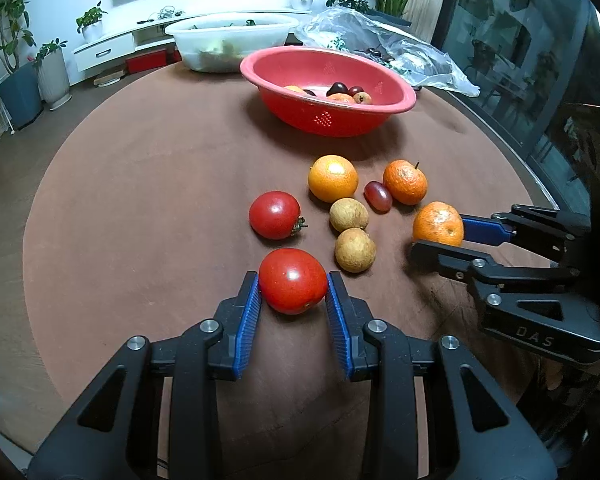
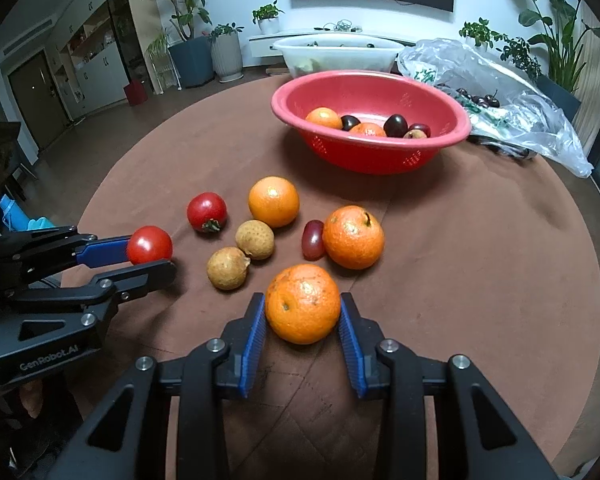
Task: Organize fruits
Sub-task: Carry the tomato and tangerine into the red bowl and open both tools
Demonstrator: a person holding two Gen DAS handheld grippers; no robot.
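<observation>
While the left gripper (image 1: 293, 285) pinches a tomato (image 1: 292, 281) & the right gripper (image 2: 302, 306) pinches a mandarin (image 2: 302, 304), both low over the table (image 1: 140, 200), the red bowl (image 1: 396, 98) lies straight ahead, right side nearer.

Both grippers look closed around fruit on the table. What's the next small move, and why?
Probably lift both straight up, then carry toward the red colander. The left gripper has its pads against a tomato, the right gripper against a mandarin, and the colander already holds fruit. Lifting first should clear the two longans nearby.
</observation>
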